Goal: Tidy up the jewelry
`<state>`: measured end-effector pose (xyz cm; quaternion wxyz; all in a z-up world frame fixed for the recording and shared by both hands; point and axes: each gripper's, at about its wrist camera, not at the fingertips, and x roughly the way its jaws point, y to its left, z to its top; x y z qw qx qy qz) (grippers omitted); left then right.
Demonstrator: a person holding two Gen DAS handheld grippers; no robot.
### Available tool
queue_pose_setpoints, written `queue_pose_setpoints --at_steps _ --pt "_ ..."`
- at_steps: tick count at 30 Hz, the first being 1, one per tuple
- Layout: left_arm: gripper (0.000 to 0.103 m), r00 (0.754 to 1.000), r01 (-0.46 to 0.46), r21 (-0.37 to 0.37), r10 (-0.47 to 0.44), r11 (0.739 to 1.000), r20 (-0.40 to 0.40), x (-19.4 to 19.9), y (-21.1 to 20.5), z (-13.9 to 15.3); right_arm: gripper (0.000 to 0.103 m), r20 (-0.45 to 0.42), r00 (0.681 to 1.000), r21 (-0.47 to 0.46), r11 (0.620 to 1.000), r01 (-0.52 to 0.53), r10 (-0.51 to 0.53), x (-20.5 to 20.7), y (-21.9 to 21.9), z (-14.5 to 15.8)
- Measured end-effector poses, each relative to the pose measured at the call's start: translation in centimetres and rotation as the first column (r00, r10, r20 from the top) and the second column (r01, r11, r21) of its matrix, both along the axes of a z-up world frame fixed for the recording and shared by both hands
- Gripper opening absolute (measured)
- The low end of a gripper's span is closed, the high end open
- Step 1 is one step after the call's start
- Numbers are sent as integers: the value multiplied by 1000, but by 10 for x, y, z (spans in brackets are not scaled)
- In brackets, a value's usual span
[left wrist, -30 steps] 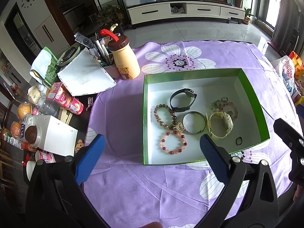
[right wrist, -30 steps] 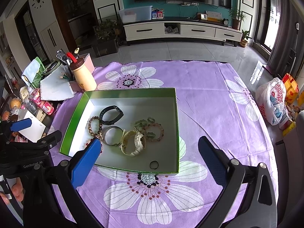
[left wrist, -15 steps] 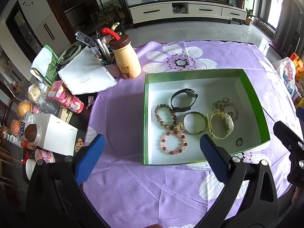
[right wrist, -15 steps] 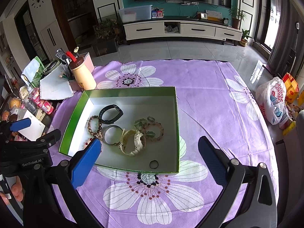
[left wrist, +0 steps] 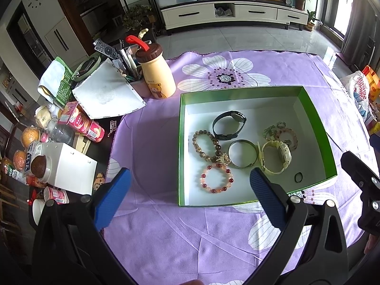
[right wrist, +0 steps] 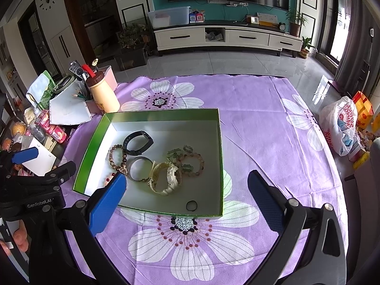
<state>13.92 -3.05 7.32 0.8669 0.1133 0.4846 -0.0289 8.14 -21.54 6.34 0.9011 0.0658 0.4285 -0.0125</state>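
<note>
A green box [left wrist: 319, 128] [right wrist: 220, 147] with a white floor lies on the purple flowered cloth. Inside it are a black watch [left wrist: 228, 124] [right wrist: 137, 142], a brown bead bracelet [left wrist: 205, 146], a metal bangle [left wrist: 242, 153] [right wrist: 140, 168], a red bead bracelet [left wrist: 216, 178], a cream watch [left wrist: 276, 156] [right wrist: 166, 178], a pink and green bracelet pile [left wrist: 282, 134] [right wrist: 187, 158] and a small black ring [left wrist: 298, 177] [right wrist: 191, 205]. My left gripper [left wrist: 190, 199] hangs open above the box's near left side. My right gripper [right wrist: 187, 204] is open over the box's near edge. Both hold nothing.
At the left stand a cream bottle with a brown cap [left wrist: 154, 71] [right wrist: 102, 92], a pen holder, papers [left wrist: 106, 95], snack packs and a white carton [left wrist: 64, 166]. A plastic bag [right wrist: 342, 123] sits off the table's right side. The cloth's right half is bare.
Both views have shifted only slightly; the grippers stay open and the jewelry in the box has not moved.
</note>
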Motion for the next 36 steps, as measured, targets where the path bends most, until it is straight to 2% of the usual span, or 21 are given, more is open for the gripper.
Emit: queue_pose_setpoints --at_steps 36 --pt "101 1000 -8 -4 8 1000 5 -1 1 5 102 3 1000 0 1000 3 -3 -1 0 9"
